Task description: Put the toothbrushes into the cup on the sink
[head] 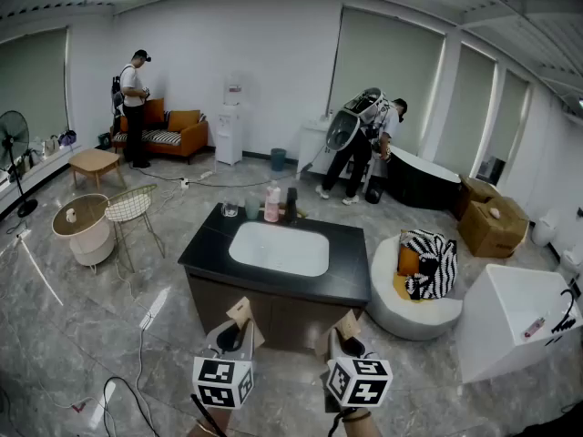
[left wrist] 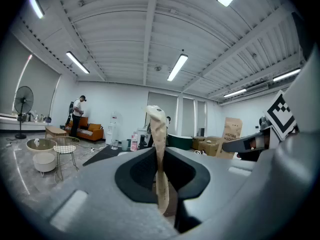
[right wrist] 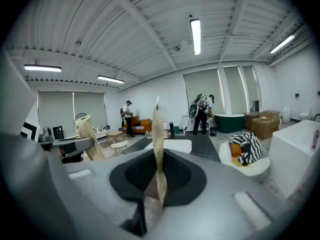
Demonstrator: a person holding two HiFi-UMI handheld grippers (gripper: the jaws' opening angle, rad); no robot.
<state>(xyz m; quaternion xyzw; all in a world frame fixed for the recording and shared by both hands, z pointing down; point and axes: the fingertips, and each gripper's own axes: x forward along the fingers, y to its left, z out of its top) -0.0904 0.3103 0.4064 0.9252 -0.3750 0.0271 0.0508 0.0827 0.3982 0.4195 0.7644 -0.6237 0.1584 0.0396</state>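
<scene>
A black counter (head: 208, 247) with a white sink basin (head: 279, 248) stands in the middle of the room. At its back edge are a clear cup (head: 230, 209), a greenish cup (head: 251, 209), a pink bottle (head: 271, 203) and a dark bottle (head: 291, 204). I see no toothbrushes. My left gripper (head: 241, 313) and right gripper (head: 346, 324) hover side by side in front of the counter, pointing at it. In the left gripper view the left gripper (left wrist: 156, 118) has its tan pads pressed together, empty. In the right gripper view the right gripper (right wrist: 157, 118) is likewise shut and empty.
A wire chair (head: 130, 209) and a round basket table (head: 80, 228) stand left of the counter. A white seat with a striped cloth (head: 428, 271) and a white box (head: 510, 321) are on the right. Cables (head: 137, 381) lie on the floor. People stand at the back.
</scene>
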